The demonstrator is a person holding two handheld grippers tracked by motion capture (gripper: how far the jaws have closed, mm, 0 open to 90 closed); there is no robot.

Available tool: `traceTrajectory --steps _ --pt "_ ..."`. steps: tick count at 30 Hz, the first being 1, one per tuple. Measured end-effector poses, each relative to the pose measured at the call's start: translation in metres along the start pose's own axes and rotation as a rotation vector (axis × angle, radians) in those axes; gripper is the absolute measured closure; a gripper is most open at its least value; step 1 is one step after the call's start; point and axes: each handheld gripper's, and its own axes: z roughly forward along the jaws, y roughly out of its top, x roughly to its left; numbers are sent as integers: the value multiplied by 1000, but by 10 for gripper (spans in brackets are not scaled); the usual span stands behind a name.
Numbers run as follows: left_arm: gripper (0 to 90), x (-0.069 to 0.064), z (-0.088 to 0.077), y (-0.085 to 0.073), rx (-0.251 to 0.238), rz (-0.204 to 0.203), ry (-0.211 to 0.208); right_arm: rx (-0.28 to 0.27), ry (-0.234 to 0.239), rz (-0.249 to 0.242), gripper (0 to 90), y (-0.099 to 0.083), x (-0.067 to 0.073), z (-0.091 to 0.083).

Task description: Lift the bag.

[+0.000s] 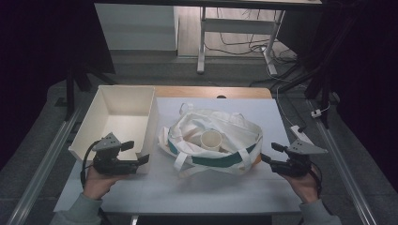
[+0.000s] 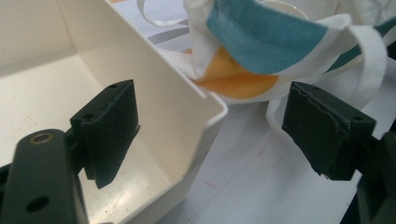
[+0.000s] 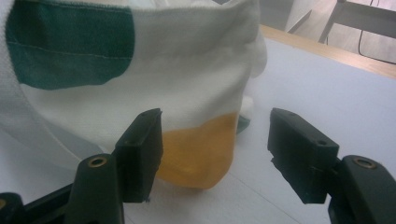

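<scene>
the tote bag (image 1: 211, 143) is flanked by the left gripper (image 1: 141, 160) and right gripper (image 1: 266, 153), jaws wide, empty; a white bin's (image 1: 123, 96) corner is straddled by the left's.

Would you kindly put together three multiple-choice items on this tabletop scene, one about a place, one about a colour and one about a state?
1. Where does the white cup stand?
A. inside the cloth bag
B. in the white bin
C. on the bare table beside the bag

2. What colour is the band on the bag's near side?
A. red
B. teal green
C. black

3. How do the jaws of the left hand-held gripper stand?
A. clamped on a bag strap
B. shut on nothing
C. open, holding nothing

Answers:
1. A, since the high view shows the cup's rim ringed by the bag's open mouth.
2. B, since a teal green band runs across the white cloth, with an orange patch below it.
3. C, since the left gripper view shows the two pads wide apart, astride the bin's corner without pressing it.
</scene>
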Motion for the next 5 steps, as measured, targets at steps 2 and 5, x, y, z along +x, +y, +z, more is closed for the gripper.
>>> traceTrajectory --steps 2,5 --pt "182 1 2 -2 10 -1 1 8 -2 -4 356 -1 0 2" --pt "180 2 5 -4 17 -1 3 17 -4 -5 356 -3 -1 3"
